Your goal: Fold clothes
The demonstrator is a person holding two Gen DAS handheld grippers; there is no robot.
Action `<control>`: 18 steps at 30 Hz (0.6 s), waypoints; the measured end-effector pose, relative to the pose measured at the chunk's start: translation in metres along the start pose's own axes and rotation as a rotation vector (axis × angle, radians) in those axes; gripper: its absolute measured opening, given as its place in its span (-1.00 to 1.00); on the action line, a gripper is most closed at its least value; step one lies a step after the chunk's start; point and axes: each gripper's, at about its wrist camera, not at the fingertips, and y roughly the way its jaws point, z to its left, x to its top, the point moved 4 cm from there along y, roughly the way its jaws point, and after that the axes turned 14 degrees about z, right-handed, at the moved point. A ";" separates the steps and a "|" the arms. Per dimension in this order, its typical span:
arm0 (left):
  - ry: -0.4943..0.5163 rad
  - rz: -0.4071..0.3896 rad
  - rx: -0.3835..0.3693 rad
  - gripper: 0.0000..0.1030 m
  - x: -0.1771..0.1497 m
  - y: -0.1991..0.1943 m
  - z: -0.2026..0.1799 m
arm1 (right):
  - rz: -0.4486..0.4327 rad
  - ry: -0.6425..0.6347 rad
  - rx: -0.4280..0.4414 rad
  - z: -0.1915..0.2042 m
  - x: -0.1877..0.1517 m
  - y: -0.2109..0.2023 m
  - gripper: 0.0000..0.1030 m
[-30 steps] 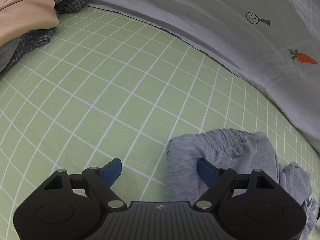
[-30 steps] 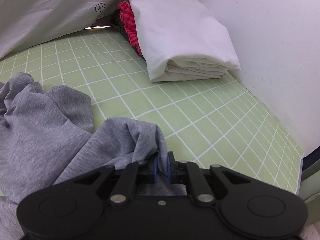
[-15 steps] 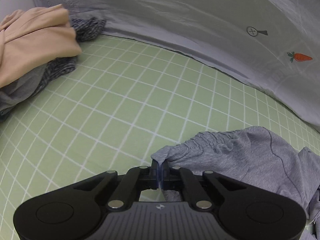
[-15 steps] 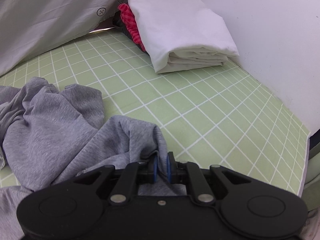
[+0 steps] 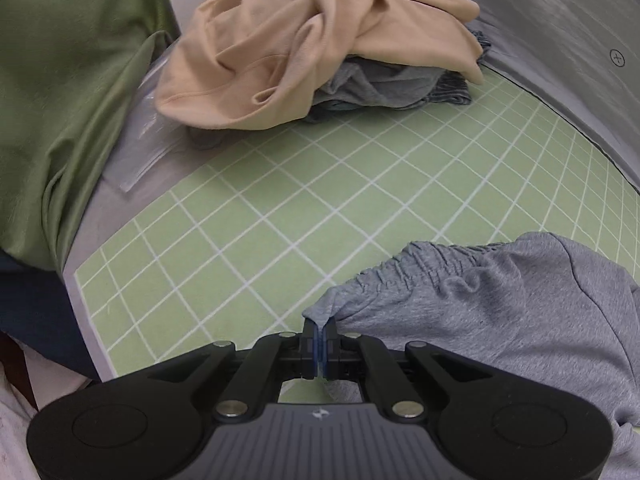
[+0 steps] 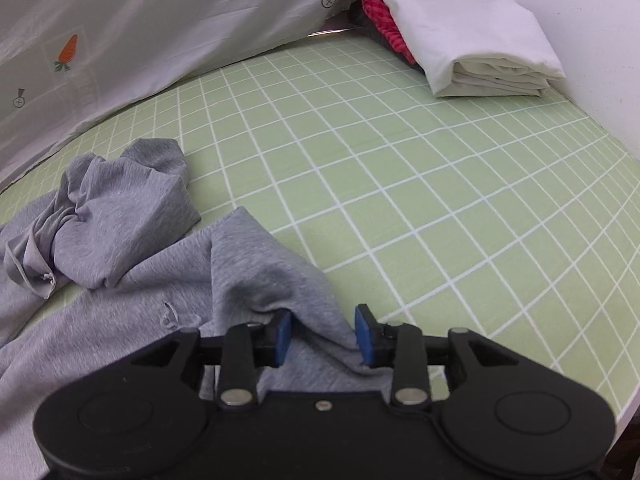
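left gripper [image 5: 320,334] is clamped on the gathered waistband corner of the grey garment [image 5: 500,304]; the blue pads [image 5: 318,340] are pressed together with the fabric edge pinched between them. right gripper [image 6: 323,334] has its jaws opening, blue pads [image 6: 283,334] standing apart, with a raised fold of the same grey garment [image 6: 132,220] lying between them (cloth brushes the right-hand pad, but neither pad presses on it).

garment lies crumpled on the green checked sheet [image 6: 400,168], one bunched portion heaped towards the left of the right wrist view, the rest spread towards the camera.

surroundings, left wrist view: a pile of unfolded clothes topped by a beige garment [image 5: 312,40] at the far end of the sheet, darker grey and striped pieces beneath it; a green cloth [image 5: 60,92] hangs at the left edge.

surroundings, right wrist view: a folded white bundle [image 6: 472,36] sits at the far right against the wall, a red checked item [image 6: 378,16] just beside it; a pale grey cover [image 6: 160,32] with a carrot print [image 6: 67,51] borders the far side of the sheet.
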 end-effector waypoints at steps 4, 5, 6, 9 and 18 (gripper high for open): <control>0.016 0.000 -0.001 -0.87 -0.014 -0.003 -0.005 | -0.020 0.026 0.076 -0.001 -0.001 -0.012 0.39; 0.017 0.006 0.000 -0.87 -0.016 -0.002 -0.008 | -0.027 0.029 0.088 0.000 0.001 -0.015 0.41; 0.017 0.014 -0.001 -0.87 -0.017 0.000 -0.010 | -0.033 0.027 0.091 0.002 0.002 -0.017 0.48; 0.021 0.045 -0.003 -0.68 -0.022 0.006 -0.019 | -0.038 -0.004 0.089 0.015 0.004 -0.014 0.54; 0.124 0.094 0.042 0.11 -0.032 0.020 -0.059 | 0.059 -0.096 -0.068 0.026 -0.001 0.003 -0.02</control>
